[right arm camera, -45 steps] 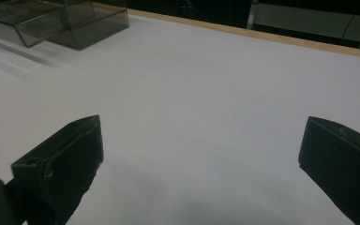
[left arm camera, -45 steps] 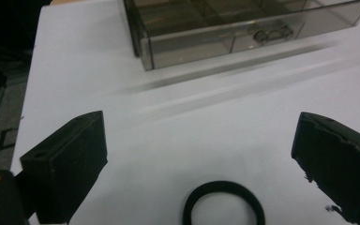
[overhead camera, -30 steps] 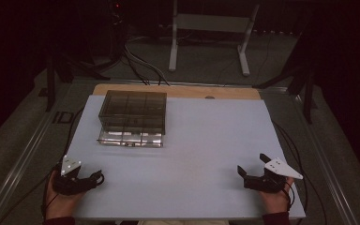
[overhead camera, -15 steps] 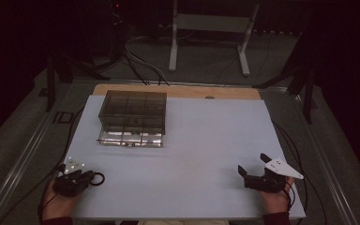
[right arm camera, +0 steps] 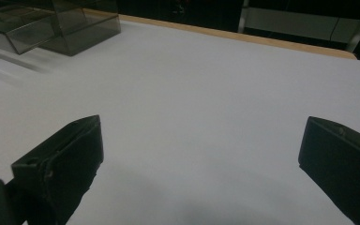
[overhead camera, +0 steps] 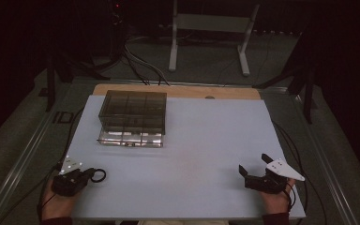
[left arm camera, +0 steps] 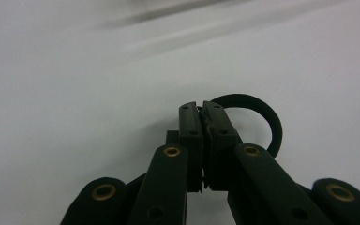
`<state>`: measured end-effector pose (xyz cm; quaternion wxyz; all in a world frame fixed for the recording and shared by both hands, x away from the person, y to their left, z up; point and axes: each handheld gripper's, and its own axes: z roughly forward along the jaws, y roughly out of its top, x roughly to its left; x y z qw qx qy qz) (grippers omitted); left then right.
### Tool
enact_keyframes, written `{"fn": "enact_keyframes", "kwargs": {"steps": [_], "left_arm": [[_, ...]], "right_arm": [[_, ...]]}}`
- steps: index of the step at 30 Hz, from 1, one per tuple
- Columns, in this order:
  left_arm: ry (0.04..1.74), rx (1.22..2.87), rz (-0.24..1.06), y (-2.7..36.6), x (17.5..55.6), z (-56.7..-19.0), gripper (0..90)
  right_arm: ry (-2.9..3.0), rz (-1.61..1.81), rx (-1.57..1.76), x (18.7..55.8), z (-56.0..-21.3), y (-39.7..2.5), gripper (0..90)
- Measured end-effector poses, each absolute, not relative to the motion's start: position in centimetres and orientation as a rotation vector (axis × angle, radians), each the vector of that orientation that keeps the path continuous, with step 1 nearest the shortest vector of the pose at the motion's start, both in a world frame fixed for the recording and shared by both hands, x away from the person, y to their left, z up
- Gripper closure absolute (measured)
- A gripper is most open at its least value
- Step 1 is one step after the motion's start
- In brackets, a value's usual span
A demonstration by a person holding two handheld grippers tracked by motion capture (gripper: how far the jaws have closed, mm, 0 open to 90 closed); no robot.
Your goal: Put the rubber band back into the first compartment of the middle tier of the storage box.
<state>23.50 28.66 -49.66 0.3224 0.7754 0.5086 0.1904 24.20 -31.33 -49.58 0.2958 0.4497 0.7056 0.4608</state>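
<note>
My left gripper (overhead camera: 92,174) rests at the near left of the white table (overhead camera: 206,136), held by a hand. Its jaws are pressed together, and in the left gripper view (left arm camera: 201,107) they pinch the edge of a thin black ring (left arm camera: 268,123). The ring (overhead camera: 99,176) lies flat on the table just right of the tips. My right gripper (overhead camera: 253,164) sits at the near right, held low over the table. Its jaws (right arm camera: 201,126) are wide apart with only bare table between them.
A dark see-through box with compartments (overhead camera: 133,110) stands at the far left of the table, with a clear tray (overhead camera: 131,139) lying against its front. The box (right arm camera: 51,23) is far ahead of my right gripper. A wooden strip (overhead camera: 178,91) edges the table's far side.
My left gripper has drawn slightly down and left, and its jaws have closed. The black ring now shows at its tips. The right gripper has stayed put.
</note>
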Motion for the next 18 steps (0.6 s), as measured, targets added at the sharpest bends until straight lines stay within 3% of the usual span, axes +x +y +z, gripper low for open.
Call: {"fn": "enact_keyframes", "kwargs": {"steps": [18], "left_arm": [[1.294, 1.986, 0.542, 28.6, 23.4, -48.1, 88.4]], "right_arm": [[1.887, 1.241, 1.189, 24.2, -49.6, -31.1, 0.6]]}}
